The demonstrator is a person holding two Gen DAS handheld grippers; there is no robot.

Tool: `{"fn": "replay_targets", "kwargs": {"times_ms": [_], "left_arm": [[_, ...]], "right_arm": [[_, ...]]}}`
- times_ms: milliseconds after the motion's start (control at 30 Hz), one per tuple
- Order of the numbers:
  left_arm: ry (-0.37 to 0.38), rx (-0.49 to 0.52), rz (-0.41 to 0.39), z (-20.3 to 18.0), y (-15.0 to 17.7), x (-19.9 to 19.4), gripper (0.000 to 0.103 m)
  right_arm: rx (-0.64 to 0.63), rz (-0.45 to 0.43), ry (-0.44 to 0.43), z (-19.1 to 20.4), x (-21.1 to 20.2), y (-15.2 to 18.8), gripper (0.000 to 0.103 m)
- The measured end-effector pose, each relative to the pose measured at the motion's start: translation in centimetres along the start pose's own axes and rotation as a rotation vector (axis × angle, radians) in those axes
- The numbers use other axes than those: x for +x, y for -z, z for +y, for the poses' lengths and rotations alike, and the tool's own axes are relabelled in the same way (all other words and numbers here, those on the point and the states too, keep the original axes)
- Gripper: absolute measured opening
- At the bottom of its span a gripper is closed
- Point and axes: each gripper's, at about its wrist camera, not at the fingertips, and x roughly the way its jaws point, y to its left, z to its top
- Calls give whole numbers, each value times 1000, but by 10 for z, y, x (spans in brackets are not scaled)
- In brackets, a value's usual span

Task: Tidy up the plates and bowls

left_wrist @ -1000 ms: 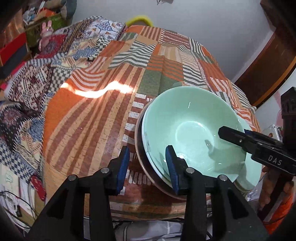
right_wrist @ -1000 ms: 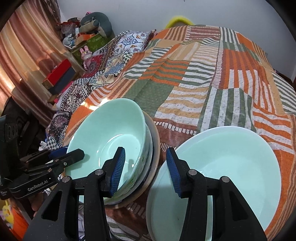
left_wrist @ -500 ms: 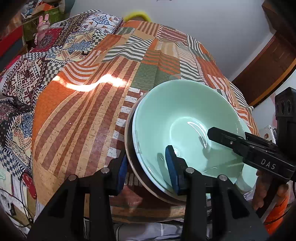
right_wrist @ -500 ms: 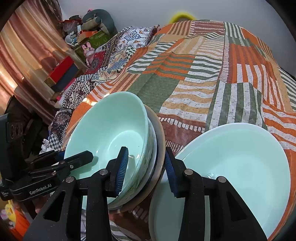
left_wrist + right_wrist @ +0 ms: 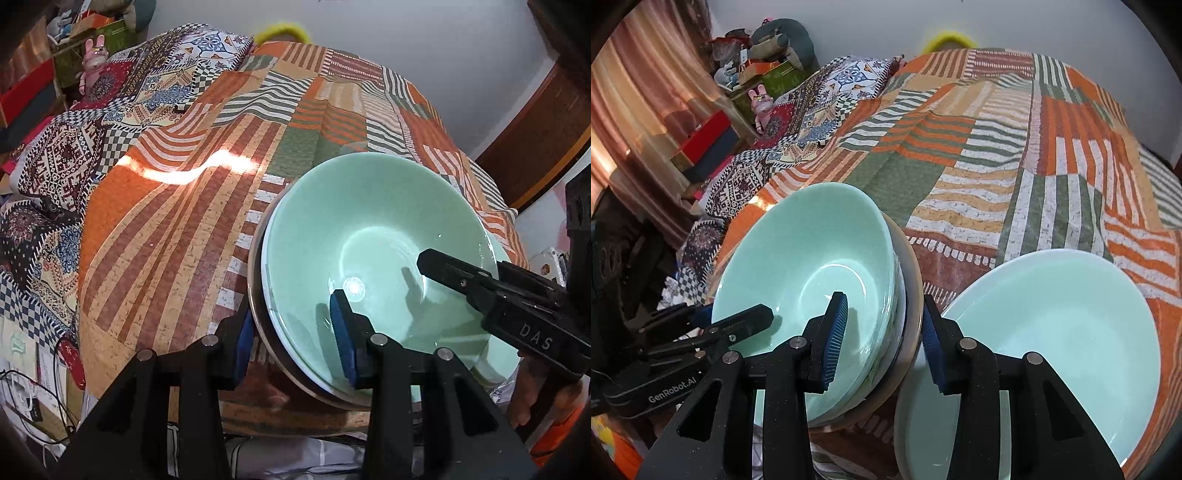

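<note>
Patchwork bed cover point(image 5: 979, 155) bearing a wide green plate point(image 5: 1052, 332) beside a stack of bowls point(image 5: 820, 266), topmost pale green. Left gripper point(image 5: 295, 328) and right gripper point(image 5: 882, 339) straddle opposite rims, jaws narrow, the right's just closing; firm contact unclear. Likely risk: an uneven lift tipping the stack

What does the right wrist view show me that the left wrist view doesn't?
Only the right wrist view shows the wide mint plate lying beside the stack, and the stack's layered edges.

Only the left wrist view shows the wooden door and the sunlit streak on the patchwork cover.

Both show the mint bowl on top of the stack, with the left gripper and the right gripper each straddling the stack's rim, one finger inside the bowl.
</note>
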Motion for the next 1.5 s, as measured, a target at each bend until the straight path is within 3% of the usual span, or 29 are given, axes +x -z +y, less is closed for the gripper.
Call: {"fn": "replay_targets", "kwargs": {"times_ms": [333, 800, 1500], "left_arm": [[-6, 5, -59, -9, -2, -25, 40], [8, 52, -168, -39, -14, -70, 40], [53, 191, -217, -109, -18, -94, 40]], "right_arm": [[25, -31, -25, 1, -17, 0, 36], [50, -147, -51, -3, -63, 0, 36], [144, -276, -35, -49, -118, 19, 36]]}}
